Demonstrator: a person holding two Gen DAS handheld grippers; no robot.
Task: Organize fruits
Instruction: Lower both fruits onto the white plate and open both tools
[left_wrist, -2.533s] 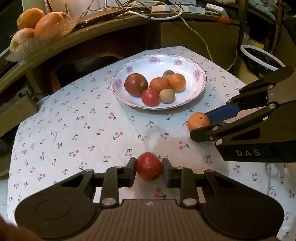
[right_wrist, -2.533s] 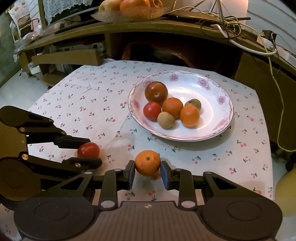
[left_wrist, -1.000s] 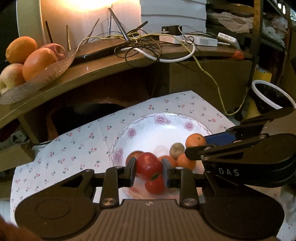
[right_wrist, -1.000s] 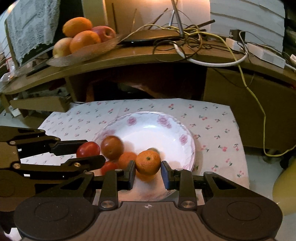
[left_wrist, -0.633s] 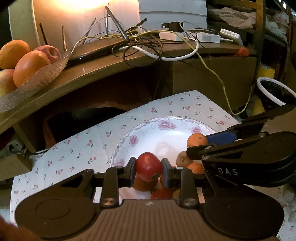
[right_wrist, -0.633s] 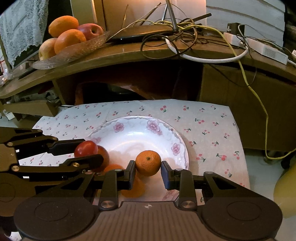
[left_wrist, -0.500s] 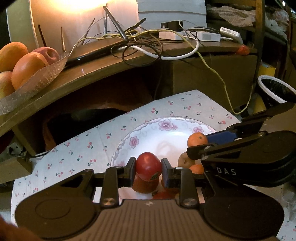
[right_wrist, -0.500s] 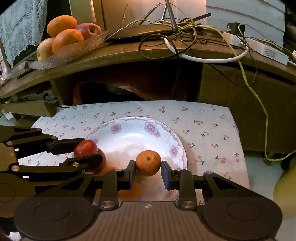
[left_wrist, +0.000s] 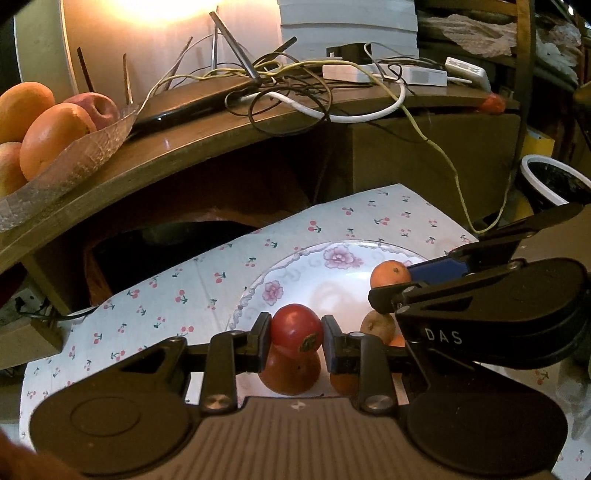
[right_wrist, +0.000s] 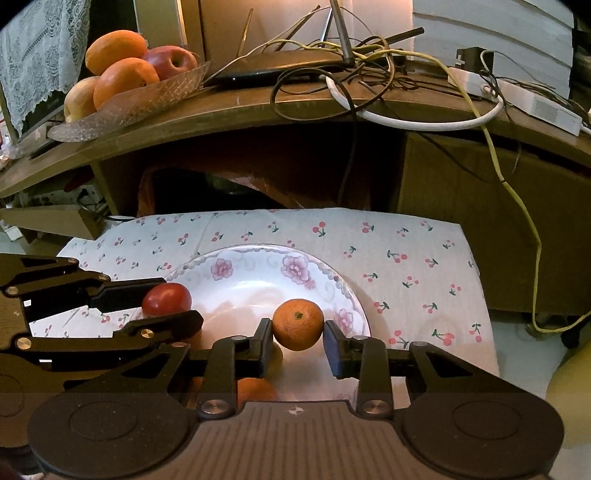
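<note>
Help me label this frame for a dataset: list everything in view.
tomato: one, red, between left gripper pads
tangerine: one, orange, between right gripper pads
plate: one, white with pink flowers, on tablecloth
other fruit: several, partly hidden, on plate
tablecloth: one, white cherry print, table
glass dish: one, clear, shelf, holding oranges, apples
cables: tangle, mixed, shelf
left gripper: black, shut on tomato
right gripper: black, jaws just easing open, tangerine between

Plate (right_wrist: 343, 291) on tablecloth (right_wrist: 406, 251), shelf (right_wrist: 258, 107) behind
</note>
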